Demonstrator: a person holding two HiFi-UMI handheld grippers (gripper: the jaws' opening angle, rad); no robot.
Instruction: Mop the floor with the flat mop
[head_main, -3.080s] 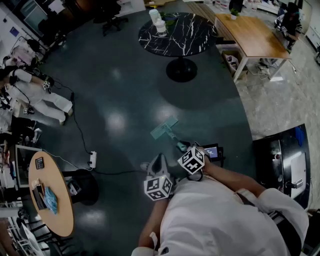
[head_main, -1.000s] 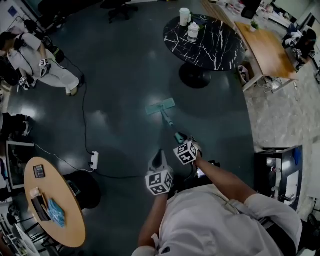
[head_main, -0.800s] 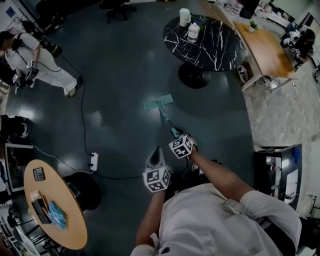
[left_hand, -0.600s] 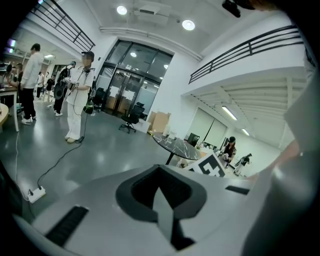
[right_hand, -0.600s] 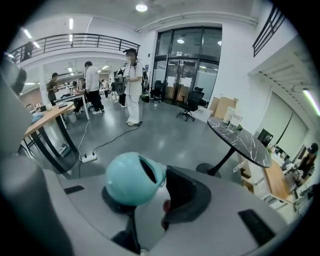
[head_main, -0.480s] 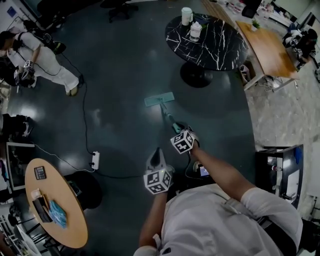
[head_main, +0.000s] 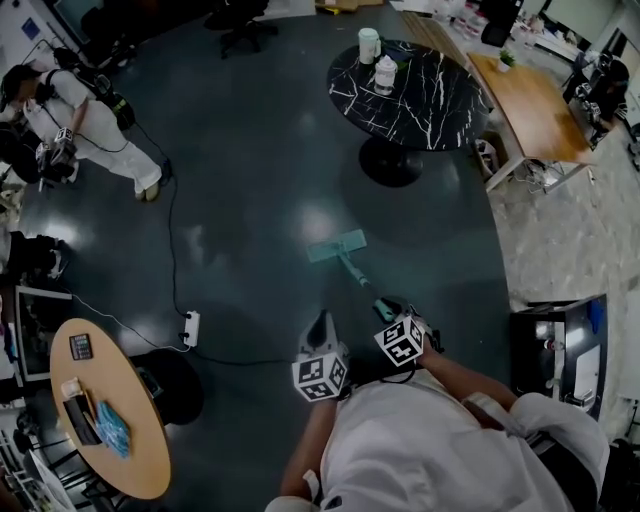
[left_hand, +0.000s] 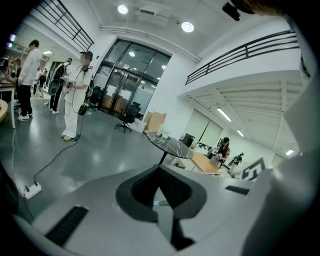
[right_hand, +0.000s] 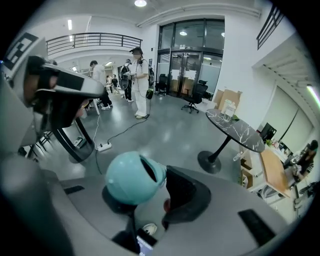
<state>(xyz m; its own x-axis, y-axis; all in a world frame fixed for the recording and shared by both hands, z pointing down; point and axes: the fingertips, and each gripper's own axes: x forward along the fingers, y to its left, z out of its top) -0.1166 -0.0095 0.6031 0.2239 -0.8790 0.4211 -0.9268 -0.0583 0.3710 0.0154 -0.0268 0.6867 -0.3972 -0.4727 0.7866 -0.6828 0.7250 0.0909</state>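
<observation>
A flat mop lies with its teal head (head_main: 336, 246) on the dark floor ahead of me, and its handle (head_main: 362, 280) slants back to my right gripper (head_main: 390, 312). That gripper is shut on the handle's rounded teal end cap (right_hand: 132, 177), which fills the space between the jaws of my right gripper (right_hand: 150, 192) in the right gripper view. My left gripper (head_main: 320, 325) hangs to the left of the handle, apart from it. In the left gripper view, the jaws of my left gripper (left_hand: 160, 192) meet in a line with nothing held.
A round black marble table (head_main: 408, 80) with two containers stands beyond the mop, and a wooden table (head_main: 530, 95) is to its right. A power strip (head_main: 190, 328) and cable lie at left. A round wooden table (head_main: 100, 410), a person in white (head_main: 95, 120) and a black unit (head_main: 560, 340) ring the floor.
The mop head has slid back toward me and to the right. My right gripper has drawn in close to my body with the handle. The left gripper has barely moved.
</observation>
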